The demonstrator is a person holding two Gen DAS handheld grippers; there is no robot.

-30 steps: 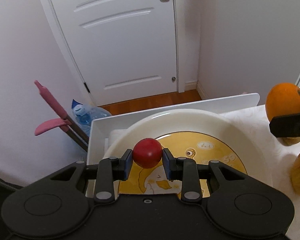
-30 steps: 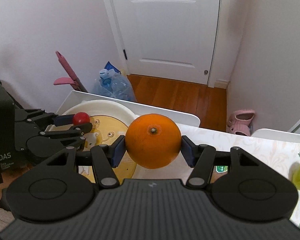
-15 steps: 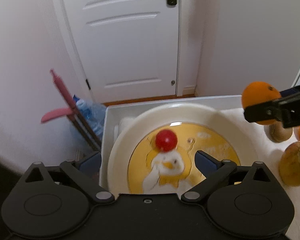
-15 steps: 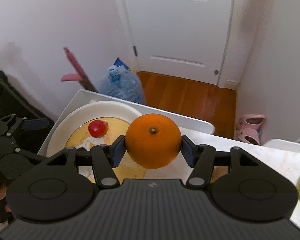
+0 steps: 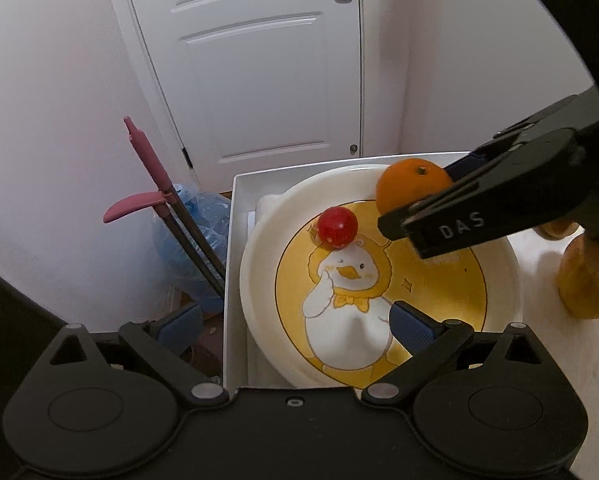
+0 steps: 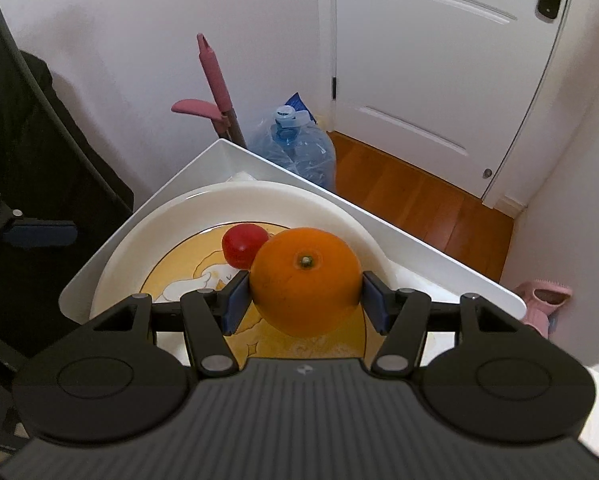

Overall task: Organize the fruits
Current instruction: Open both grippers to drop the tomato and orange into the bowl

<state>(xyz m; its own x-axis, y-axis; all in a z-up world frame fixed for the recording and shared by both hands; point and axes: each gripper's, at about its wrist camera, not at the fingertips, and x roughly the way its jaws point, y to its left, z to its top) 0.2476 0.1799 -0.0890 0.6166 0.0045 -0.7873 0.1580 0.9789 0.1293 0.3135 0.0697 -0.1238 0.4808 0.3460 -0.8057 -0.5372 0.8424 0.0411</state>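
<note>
Having let go, my left hand-held gripper [image 5: 295, 326] gapes empty; the tomato [image 5: 337, 227] now sits on the plate [image 5: 259, 248], while the right hand-held gripper [image 6: 304, 300] pinches the orange [image 6: 305, 286] above it.

Red fruit [image 5: 336, 227] on plate [image 5: 259, 264]; orange [image 5: 409, 184] above rim.

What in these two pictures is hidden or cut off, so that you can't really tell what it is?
- Left wrist view: the brownish-yellow fruits at the right edge are half hidden behind the right hand-held gripper and the hand on it; their kind is unclear.
- Right wrist view: the orange hides part of the small red fruit and the plate drawing.
- Right wrist view: the pink slipper is mostly behind the white tray.
</note>
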